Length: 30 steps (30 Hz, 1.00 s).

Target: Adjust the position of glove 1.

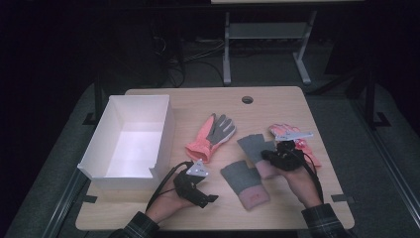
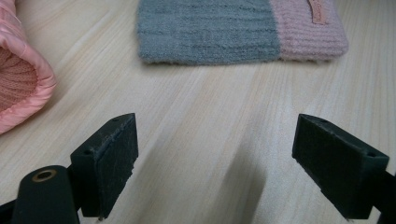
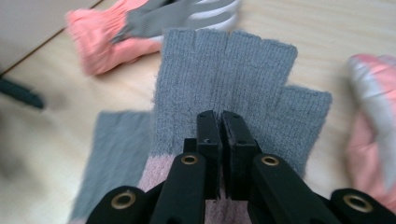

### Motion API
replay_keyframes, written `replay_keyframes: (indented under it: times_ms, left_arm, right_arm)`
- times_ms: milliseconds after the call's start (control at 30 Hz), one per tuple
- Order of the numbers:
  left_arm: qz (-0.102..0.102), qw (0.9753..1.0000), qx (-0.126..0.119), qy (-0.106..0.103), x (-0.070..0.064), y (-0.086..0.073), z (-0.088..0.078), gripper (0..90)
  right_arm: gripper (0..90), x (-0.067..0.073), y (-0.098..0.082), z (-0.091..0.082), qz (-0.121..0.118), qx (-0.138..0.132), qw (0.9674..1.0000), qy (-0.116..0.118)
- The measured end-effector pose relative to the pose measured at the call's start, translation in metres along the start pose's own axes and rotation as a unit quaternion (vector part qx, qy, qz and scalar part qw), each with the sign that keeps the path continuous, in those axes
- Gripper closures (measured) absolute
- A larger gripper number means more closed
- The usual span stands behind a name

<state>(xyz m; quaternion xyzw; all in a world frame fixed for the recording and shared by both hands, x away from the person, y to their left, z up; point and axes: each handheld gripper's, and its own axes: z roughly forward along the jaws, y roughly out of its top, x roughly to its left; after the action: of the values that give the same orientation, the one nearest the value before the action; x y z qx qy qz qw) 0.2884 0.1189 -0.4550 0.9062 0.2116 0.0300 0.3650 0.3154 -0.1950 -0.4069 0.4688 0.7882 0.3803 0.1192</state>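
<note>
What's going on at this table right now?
A person is handling gloves with two handheld grippers. The right gripper is shut on a grey fingerless glove, pinching its knit. The left gripper is open over bare table, near the matching glove. A white box sits at left.

Dim room, pale wooden table [image 1: 277, 99] on grey carpet [image 1: 346, 114], metal-legged desk frame [image 1: 227, 49] behind.

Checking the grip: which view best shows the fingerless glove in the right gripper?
The right gripper view: the right gripper is pinching the fingerless glove up close. The high view shows it small, partly hidden.
</note>
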Motion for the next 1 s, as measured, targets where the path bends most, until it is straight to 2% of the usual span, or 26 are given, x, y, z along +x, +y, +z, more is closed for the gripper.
replay_keyframes:
  times_ms: [67,100,467,500,700,900,1000]
  left_arm:
    - [-0.004,1.0000,-0.004,0.000,0.000,-0.001,-0.001,14.1]
    - [-0.003,1.0000,-0.002,0.000,0.000,-0.001,-0.001,14.1]
    - [-0.005,1.0000,-0.001,-0.001,-0.001,-0.001,-0.001,14.1]
    - [-0.004,1.0000,-0.001,0.000,0.000,-0.001,-0.002,14.1]
    - [-0.006,1.0000,-0.001,-0.001,0.000,0.000,0.000,14.1]
    - [0.003,1.0000,0.005,0.001,-0.001,-0.001,-0.001,14.1]
    - [0.000,1.0000,0.006,-0.001,-0.001,-0.001,-0.001,14.1]
  right_arm:
    - [86.6,0.008,-0.006,-0.003,-0.008,0.005,0.9999,0.013]
    - [86.6,0.011,-0.008,-0.004,0.000,0.006,0.9998,0.018]
    - [86.6,0.030,-0.023,-0.008,-0.006,0.019,0.9992,0.033]
    - [86.6,0.034,-0.025,-0.007,-0.013,0.021,0.9991,0.035]
    - [86.6,0.045,-0.030,0.000,-0.016,0.034,0.9983,0.044]
    - [86.5,0.052,-0.032,0.008,-0.016,0.048,0.9978,0.043]
    - [86.5,0.054,-0.033,0.012,-0.016,0.054,0.9977,0.035]
